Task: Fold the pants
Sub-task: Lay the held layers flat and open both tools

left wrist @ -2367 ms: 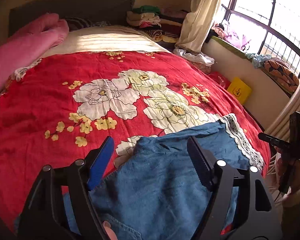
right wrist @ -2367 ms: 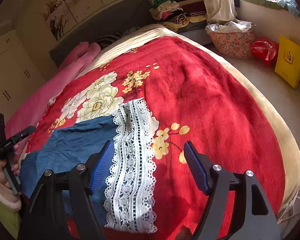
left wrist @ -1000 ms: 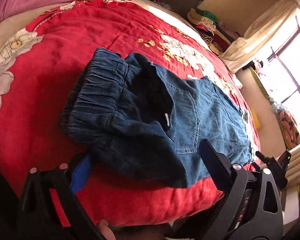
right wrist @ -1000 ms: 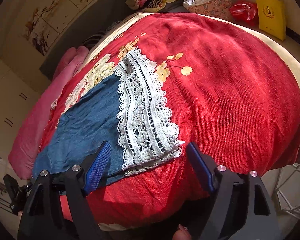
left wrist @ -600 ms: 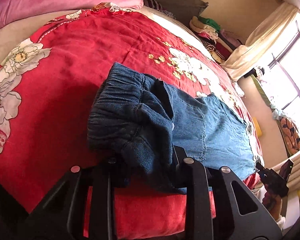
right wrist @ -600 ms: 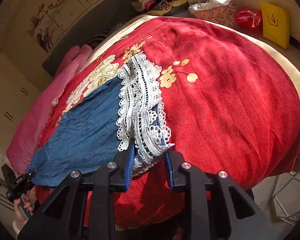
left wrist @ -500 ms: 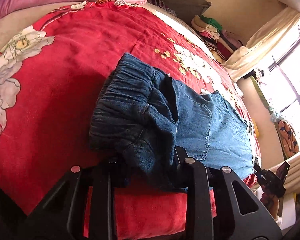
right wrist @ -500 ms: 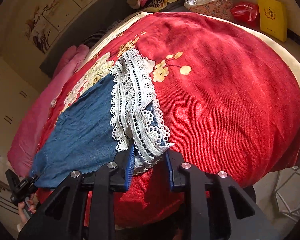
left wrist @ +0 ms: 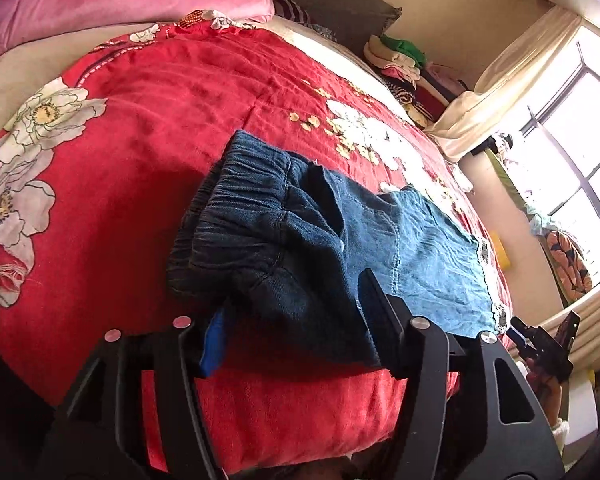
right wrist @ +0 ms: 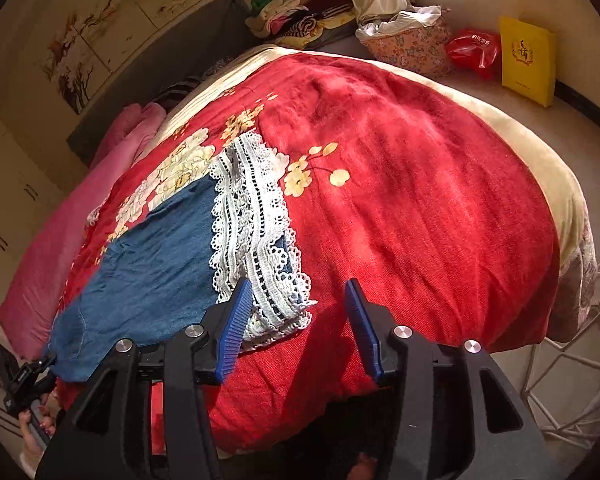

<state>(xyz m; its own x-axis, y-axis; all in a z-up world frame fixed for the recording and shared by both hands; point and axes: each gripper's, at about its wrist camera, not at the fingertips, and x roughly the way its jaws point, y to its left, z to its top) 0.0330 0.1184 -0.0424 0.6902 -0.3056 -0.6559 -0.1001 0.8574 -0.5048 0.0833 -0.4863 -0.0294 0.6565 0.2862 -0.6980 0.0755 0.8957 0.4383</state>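
Blue denim pants (left wrist: 340, 236) lie along the near edge of a bed with a red flowered cover (left wrist: 160, 120). The elastic waistband (left wrist: 240, 216) is bunched near my left gripper (left wrist: 292, 324), which is open with the waist corner lying between its jaws. In the right wrist view the pants (right wrist: 148, 264) end in a white lace hem (right wrist: 252, 232). My right gripper (right wrist: 296, 328) is open; the lace corner lies by its left finger (right wrist: 232, 328), slightly rumpled on the cover.
Pink bedding (left wrist: 120, 4) lies at the head of the bed. Stacked clothes (right wrist: 288, 12), a fabric basket (right wrist: 412, 44), a red bag (right wrist: 472, 50) and a yellow bag (right wrist: 528, 60) sit beyond. A window (left wrist: 580, 140) is at right. A white wire rack (right wrist: 572, 380) stands by the bed corner.
Both grippers were shut on the pants half a second ago, the left on the waist, the right on the lace hem. Both have opened and the cloth has dropped onto the bed.
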